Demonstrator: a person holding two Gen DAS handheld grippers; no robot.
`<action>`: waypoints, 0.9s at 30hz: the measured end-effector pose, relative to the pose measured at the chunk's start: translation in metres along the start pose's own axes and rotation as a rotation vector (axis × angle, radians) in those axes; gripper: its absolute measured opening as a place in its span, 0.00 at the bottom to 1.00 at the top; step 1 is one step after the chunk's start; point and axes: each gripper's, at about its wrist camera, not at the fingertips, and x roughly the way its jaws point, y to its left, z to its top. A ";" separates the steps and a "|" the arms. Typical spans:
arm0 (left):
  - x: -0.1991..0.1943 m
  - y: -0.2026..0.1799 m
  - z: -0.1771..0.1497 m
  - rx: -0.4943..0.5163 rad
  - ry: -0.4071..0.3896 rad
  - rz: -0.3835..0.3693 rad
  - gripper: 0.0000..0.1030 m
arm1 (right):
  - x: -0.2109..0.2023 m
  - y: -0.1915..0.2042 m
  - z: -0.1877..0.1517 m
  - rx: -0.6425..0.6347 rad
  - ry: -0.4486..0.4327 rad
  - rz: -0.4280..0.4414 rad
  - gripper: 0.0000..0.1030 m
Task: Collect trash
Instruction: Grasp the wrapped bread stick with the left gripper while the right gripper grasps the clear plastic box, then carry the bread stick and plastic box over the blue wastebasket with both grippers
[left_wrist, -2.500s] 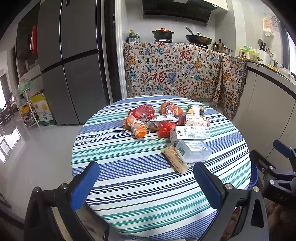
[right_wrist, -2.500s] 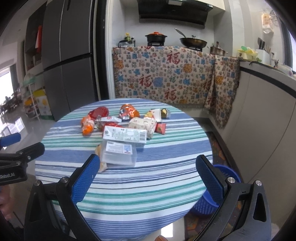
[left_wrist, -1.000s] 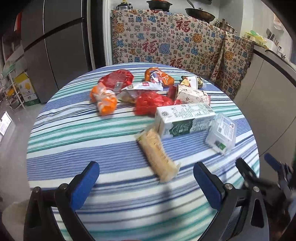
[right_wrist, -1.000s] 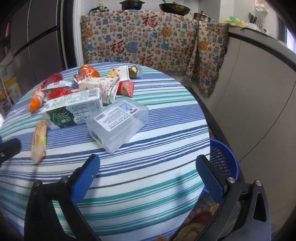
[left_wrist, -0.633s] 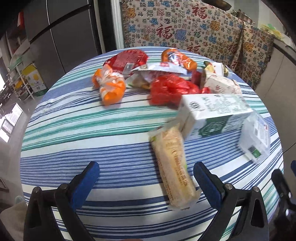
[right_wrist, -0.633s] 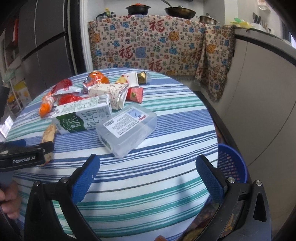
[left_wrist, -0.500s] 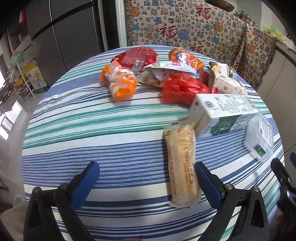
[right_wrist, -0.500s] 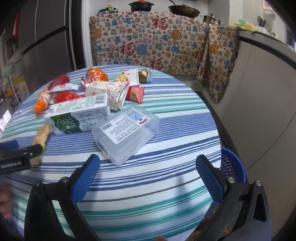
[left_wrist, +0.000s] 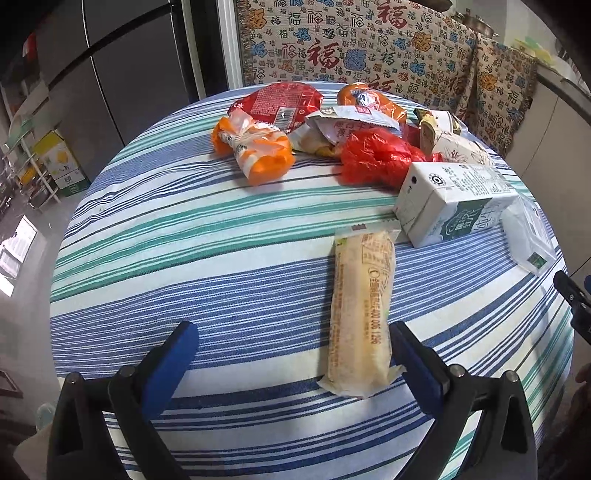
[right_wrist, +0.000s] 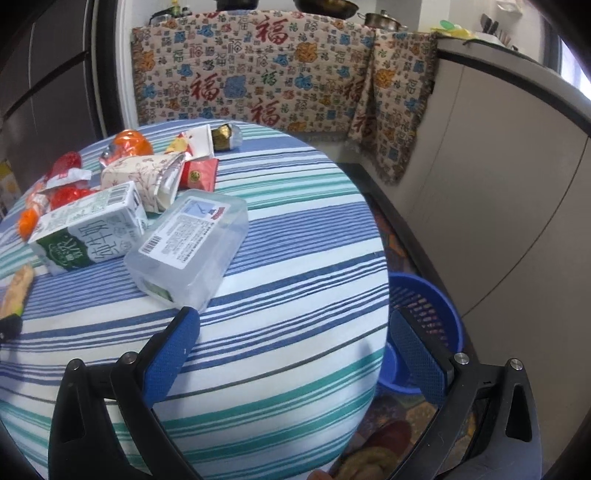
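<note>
While both grippers hang spread and empty over the near edge of the surface, the left gripper lines up on the snack bar; next it must straddle and pinch it, then carry it to the bin

Daylight floods the scene evenly; shadows under the packets are soft. Fisheye bending curves the striped tablecloth and darkens the corners. The focus is sharp, with slight blur far behind the tongs.
</note>
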 end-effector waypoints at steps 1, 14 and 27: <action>0.000 -0.001 0.001 0.002 0.004 -0.002 1.00 | -0.004 0.001 0.001 0.015 -0.001 0.043 1.00; -0.013 -0.009 0.007 0.037 -0.050 -0.110 0.76 | 0.032 0.044 0.051 0.052 0.138 0.215 0.93; -0.025 -0.016 0.005 0.053 -0.060 -0.165 0.20 | 0.022 0.027 0.045 -0.012 0.214 0.317 0.68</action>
